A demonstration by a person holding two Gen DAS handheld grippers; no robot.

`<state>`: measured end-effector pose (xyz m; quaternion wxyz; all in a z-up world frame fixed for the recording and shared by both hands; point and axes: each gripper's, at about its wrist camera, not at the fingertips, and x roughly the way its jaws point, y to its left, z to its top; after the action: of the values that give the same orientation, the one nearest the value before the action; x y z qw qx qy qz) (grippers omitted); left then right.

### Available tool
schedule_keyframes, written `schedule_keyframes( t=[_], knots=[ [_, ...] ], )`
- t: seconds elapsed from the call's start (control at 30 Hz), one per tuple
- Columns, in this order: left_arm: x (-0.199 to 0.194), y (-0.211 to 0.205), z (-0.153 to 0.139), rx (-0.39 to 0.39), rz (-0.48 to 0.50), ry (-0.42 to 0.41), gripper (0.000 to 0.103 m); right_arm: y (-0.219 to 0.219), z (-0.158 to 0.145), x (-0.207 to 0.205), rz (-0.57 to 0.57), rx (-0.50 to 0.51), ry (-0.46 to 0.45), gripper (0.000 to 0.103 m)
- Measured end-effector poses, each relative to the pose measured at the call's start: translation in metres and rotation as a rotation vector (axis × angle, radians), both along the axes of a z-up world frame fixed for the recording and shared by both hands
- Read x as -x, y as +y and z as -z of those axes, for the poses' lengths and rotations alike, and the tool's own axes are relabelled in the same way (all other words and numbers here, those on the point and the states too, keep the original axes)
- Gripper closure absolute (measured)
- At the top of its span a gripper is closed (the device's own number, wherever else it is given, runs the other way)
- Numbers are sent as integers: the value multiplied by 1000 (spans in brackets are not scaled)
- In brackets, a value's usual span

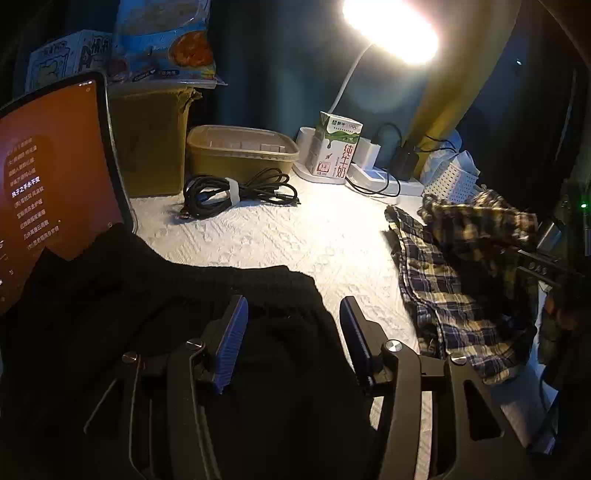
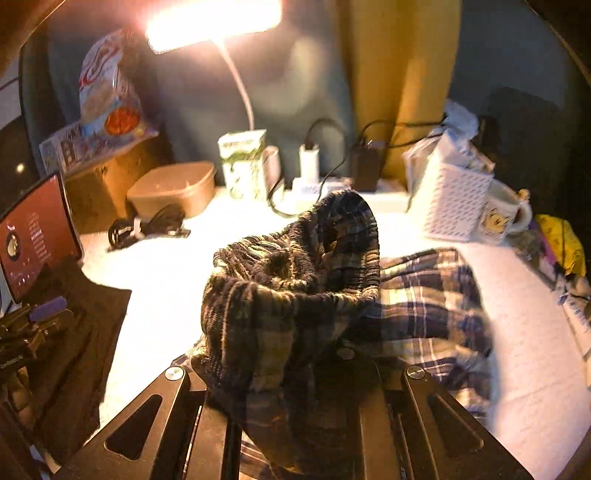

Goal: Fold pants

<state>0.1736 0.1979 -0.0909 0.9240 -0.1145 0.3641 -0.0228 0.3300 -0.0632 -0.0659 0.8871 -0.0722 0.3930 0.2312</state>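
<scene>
Over the white quilted desk [image 1: 280,236], the left tool [image 1: 293,325] hangs with its two blue-padded fingers [image 1: 232,343] spread wide apart, gripping nothing; below and between them lies a dark black folded garment [image 1: 147,295] that spreads across the near left part of the desk. Whether the pads touch that cloth cannot be told.

On the right, the right tool [image 2: 295,373] has its fingertips buried under bunched cloth, so how far they stand apart cannot be made out. The navy, cream and yellow plaid pants [image 2: 295,295] are heaped over its front, the ribbed elastic waistband raised and gaping toward the camera, while the rest of the fabric trails onto the desk to the right. From the left wrist view the same pants [image 1: 461,280] sit as a crumpled mound at the right side of the desk, well apart from the black garment.

Along the far edge stand a lit white gooseneck lamp [image 1: 391,26], a green-and-white milk carton [image 1: 334,147], a tan lidded plastic food box [image 1: 240,151] and a white perforated basket [image 2: 454,199] with a white cartoon mug [image 2: 502,214] just beside it. A coiled black cable [image 1: 236,194] lies in front of the box. A tablet with a red-orange screen [image 1: 48,184] leans at the left, beside a brown cardboard box [image 1: 151,140] topped by a snack bag [image 1: 162,40]. Dark blue and yellow curtains [image 1: 436,99] hang behind.
</scene>
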Motion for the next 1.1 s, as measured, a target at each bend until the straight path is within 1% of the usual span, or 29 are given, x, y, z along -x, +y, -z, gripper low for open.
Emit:
schedule_keyframes(
  t=[0.2, 0.37, 0.5, 0.57, 0.6, 0.63, 0.67, 0.7, 0.73, 0.77, 0.8, 0.87, 0.9, 1.03, 1.1],
  knots=[
    [4, 5, 1, 12, 6, 5, 51, 25, 15, 8, -16, 50, 22, 91],
    [8, -1, -2, 19, 25, 1, 51, 35, 15, 23, -47, 79, 17, 91],
    [11, -9, -6, 20, 41, -3, 51, 40, 16, 33, -70, 97, 29, 91],
    [11, -13, -7, 15, 46, 0, 51, 46, 26, 38, -112, 145, 56, 90],
    [11, -16, -8, 10, 51, 4, 51, 48, 30, 39, -121, 162, 63, 88],
    [11, -18, -8, 5, 54, 6, 51, 48, 33, 40, -123, 162, 68, 84],
    [12, -20, -9, -2, 56, 7, 51, 48, 35, 41, -129, 145, 79, 61],
    [12, -24, -11, -9, 60, 8, 51, 47, 35, 43, -143, 118, 92, 22],
    [13, -26, -12, -14, 62, 8, 51, 46, 35, 44, -146, 108, 88, 9],
    [14, -28, -13, -20, 64, 8, 51, 46, 32, 48, -161, 93, 74, 7],
    [14, -31, -16, -30, 65, 7, 51, 45, 28, 51, -180, 87, 68, 7],
    [14, -34, -18, -40, 66, 5, 51, 41, 22, 54, -184, 83, 48, 7],
    [13, -38, -21, -48, 66, 4, 51, 37, 19, 54, -178, 74, 43, 7],
    [7, -52, -28, -69, 74, -4, 50, 4, -1, 52, -137, -18, 32, 7],
    [3, -62, -32, -75, 87, -11, 50, -13, -8, 50, -113, -33, 18, 6]
  ],
)
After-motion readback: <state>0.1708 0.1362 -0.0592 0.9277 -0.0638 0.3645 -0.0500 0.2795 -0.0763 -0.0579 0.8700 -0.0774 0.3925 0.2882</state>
